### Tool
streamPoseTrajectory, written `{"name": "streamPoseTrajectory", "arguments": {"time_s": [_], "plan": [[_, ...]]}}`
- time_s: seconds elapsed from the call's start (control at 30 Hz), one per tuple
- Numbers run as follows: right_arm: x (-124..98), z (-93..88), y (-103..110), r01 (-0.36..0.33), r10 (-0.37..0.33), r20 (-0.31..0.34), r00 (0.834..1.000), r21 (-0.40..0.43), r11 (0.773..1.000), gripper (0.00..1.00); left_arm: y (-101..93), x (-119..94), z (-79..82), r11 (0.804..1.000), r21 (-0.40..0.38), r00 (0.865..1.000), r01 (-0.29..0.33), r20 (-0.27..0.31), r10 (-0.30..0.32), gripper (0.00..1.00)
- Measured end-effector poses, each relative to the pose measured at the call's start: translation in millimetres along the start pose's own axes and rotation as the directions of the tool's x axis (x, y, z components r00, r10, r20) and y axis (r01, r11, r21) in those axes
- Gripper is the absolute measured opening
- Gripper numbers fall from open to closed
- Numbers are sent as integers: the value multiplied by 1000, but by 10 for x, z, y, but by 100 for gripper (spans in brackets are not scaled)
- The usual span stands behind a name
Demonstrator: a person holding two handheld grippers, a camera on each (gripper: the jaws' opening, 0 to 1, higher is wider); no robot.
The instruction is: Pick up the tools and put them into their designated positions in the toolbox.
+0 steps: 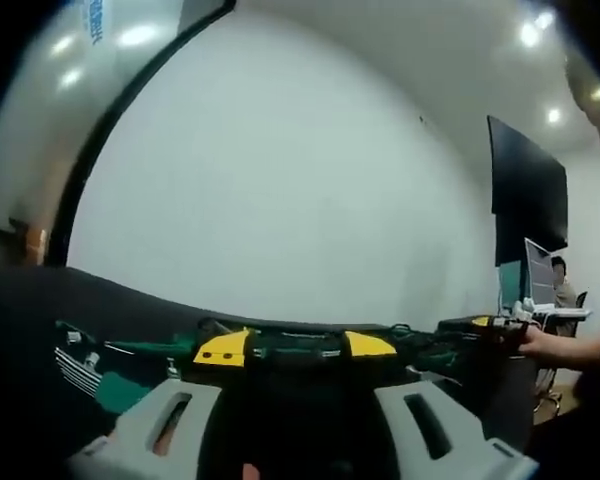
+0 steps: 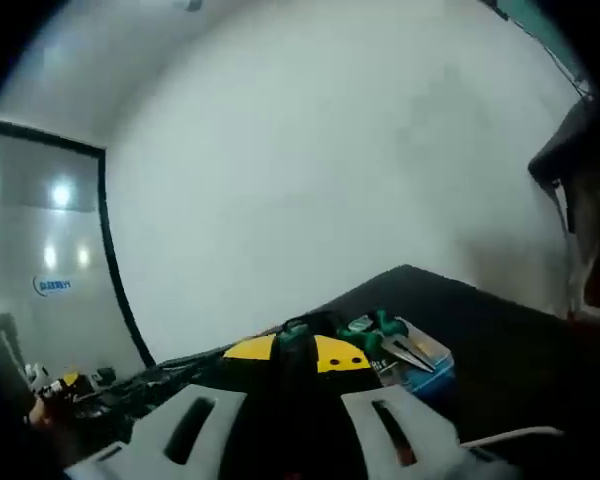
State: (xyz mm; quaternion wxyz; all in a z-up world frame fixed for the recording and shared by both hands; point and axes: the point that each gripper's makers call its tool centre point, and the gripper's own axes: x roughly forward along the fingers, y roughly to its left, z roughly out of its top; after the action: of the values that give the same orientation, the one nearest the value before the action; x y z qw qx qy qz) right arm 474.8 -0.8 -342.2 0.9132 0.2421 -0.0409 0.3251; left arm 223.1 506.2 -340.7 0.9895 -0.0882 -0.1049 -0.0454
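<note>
Grey jaws of the left claw (image 1: 298, 425) rise nearest the lens in the left gripper view, standing apart with nothing between them, so it is released; just beyond its tips sits the toolbox (image 1: 295, 352), a dark case with yellow latches on a black bench (image 1: 40, 320). Green-handled tools (image 1: 130, 360) lie ahead and to the left of this claw, beside or in the case (the low angle hides which). The right claw (image 2: 295, 425) is likewise parted and holding nothing, with the same yellow-latched toolbox (image 2: 295, 355) straight ahead of it. Pliers with green grips (image 2: 395, 340) rest on a blue packet (image 2: 420, 365) ahead and to the right of that claw, outside the case. Judging from this, the task looks early or barely begun: at least the pliers remain to be placed, and I cannot tell what the toolbox slots already hold.
</note>
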Motion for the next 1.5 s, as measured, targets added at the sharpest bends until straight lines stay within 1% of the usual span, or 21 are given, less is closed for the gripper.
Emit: {"name": "streamPoseTrajectory", "arguments": {"time_s": [0.1,0.3,0.5,0.63,0.67,0.7,0.77,0.93,1.03,1.07,1.1,1.13,1.17,1.2,1.23,1.27,1.3,1.33,1.37,1.43,1.5], "plan": [[-6,-12,158,-58,57,-8,998,-56,997,12,-66,11,-94,998,64,999,4,-48,-1,35],[-27,38,304,-63,66,10,998,-164,984,12,-30,-43,20,1000,30,1000,4,9,-5,35],[-1,-51,296,-8,-9,-63,998,-252,968,12,-23,-17,-40,999,36,1000,4,-22,-3,35],[63,-88,84,82,-185,-178,966,-469,879,16,-83,-8,-82,998,52,999,31,-42,-29,35],[66,-110,-47,105,-281,-227,932,-573,813,16,-21,-11,-53,998,39,999,39,-38,-37,35],[132,-83,-165,111,-326,-248,912,-616,780,18,-14,-14,-39,999,30,999,44,-33,-43,35],[223,52,-114,114,-313,-235,920,-604,789,27,-37,-19,-30,998,20,998,52,-28,-51,35],[424,362,-19,27,-316,-294,902,-693,721,30,-73,17,-120,997,34,996,64,-69,-61,35],[392,327,-45,-26,-369,-405,837,-702,711,32,-88,24,-153,996,48,994,72,-84,-68,35],[360,371,-68,-4,-414,-388,823,-733,680,33,-96,24,-149,996,43,994,76,-83,-72,36],[253,390,-104,-23,-494,-383,781,-807,590,33,-94,24,-136,996,29,994,79,-79,-76,36],[233,370,-130,-52,-513,-398,760,-825,563,33,-85,21,-127,997,13,994,79,-73,-78,36],[254,260,-285,-142,-557,-482,676,-827,544,33,-69,24,-131,997,7,994,74,-75,-73,36],[229,186,-305,-166,-567,-533,628,-804,571,34,-55,27,-140,998,2,995,68,-79,-67,36],[189,118,-230,-136,-554,-572,605,-760,636,34,-54,28,-146,998,-1,995,64,-82,-63,36],[219,101,-192,-151,-535,-589,605,-745,649,34,-58,27,-148,998,1,994,66,-83,-65,36],[306,116,-162,-169,-514,-591,622,-742,649,34,-68,31,-150,997,8,994,73,-83,-72,36],[412,143,-223,-170,-517,-597,614,-739,652,34,-72,34,-153,997,10,994,75,-84,-74,36],[400,130,-267,-186,-544,-616,570,-742,644,34,-70,38,-159,997,12,993,76,-87,-75,36],[508,112,-339,-265,-544,-632,552,-751,604,34,-74,39,-165,997,12,993,73,-90,-72,36],[487,31,-326,-260,-532,-668,520,-717,646,34,-74,39,-164,997,13,994,71,-89,-70,36]]}}
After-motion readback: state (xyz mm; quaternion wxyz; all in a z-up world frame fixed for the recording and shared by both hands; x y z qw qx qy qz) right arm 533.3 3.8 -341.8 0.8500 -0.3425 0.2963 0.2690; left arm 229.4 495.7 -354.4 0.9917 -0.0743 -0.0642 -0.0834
